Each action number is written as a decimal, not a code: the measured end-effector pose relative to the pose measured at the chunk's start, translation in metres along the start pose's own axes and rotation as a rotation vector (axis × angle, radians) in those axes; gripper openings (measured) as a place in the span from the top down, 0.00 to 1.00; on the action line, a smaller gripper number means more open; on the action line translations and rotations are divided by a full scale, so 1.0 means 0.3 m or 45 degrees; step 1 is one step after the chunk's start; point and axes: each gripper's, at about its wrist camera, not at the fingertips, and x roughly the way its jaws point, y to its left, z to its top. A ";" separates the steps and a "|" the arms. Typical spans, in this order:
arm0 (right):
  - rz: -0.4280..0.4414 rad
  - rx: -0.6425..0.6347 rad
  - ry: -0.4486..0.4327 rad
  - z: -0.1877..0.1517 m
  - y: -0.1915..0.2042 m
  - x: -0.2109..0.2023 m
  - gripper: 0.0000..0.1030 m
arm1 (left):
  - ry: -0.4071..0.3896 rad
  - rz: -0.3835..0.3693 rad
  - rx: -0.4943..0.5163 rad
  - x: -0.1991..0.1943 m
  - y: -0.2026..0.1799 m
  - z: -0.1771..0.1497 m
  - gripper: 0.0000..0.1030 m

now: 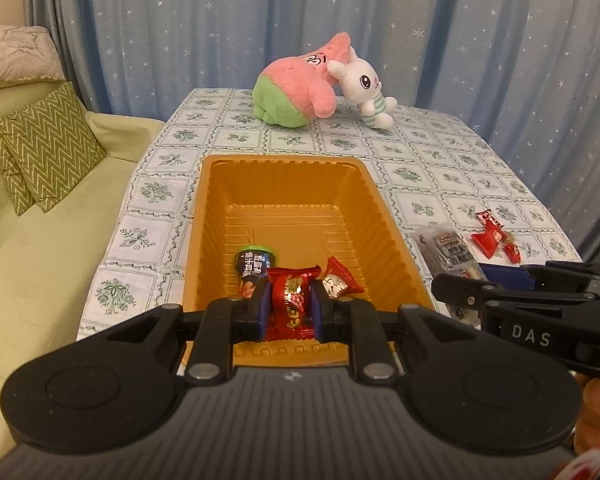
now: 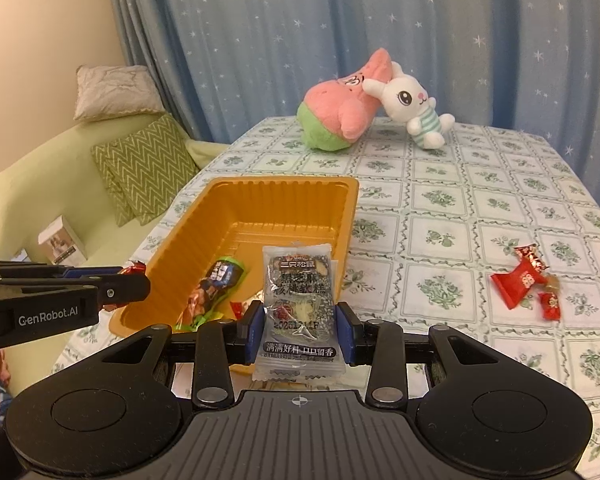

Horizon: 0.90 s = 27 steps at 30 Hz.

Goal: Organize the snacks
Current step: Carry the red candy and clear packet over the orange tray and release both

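Observation:
An orange plastic tray (image 1: 284, 184) (image 2: 256, 196) stands on the tablecloth. My left gripper (image 1: 291, 306) is shut on a red snack packet (image 1: 291, 300) and holds it over the tray's near end. In the tray lie a dark packet with a green end (image 1: 254, 266) (image 2: 214, 284) and a small red candy (image 1: 340, 280). My right gripper (image 2: 298, 326) is shut on a clear black-sesame cake packet (image 2: 298, 304) beside the tray's right wall; the packet also shows in the left wrist view (image 1: 448, 254). Red candies (image 2: 528, 282) (image 1: 494, 236) lie on the table to the right.
Two plush toys, a pink-green one (image 1: 296, 88) and a white rabbit (image 1: 366, 88), lie at the far end of the table (image 2: 440, 208). A green sofa with zigzag cushions (image 1: 44, 148) stands left. Blue curtains hang behind.

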 end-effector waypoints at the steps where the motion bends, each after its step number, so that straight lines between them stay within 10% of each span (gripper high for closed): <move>1: -0.001 0.007 0.001 0.005 -0.001 0.010 0.63 | 0.004 -0.002 0.001 0.010 0.004 0.003 0.82; 27: 0.013 0.064 0.027 0.028 -0.020 0.115 0.63 | 0.029 0.022 -0.077 0.085 0.101 0.003 0.69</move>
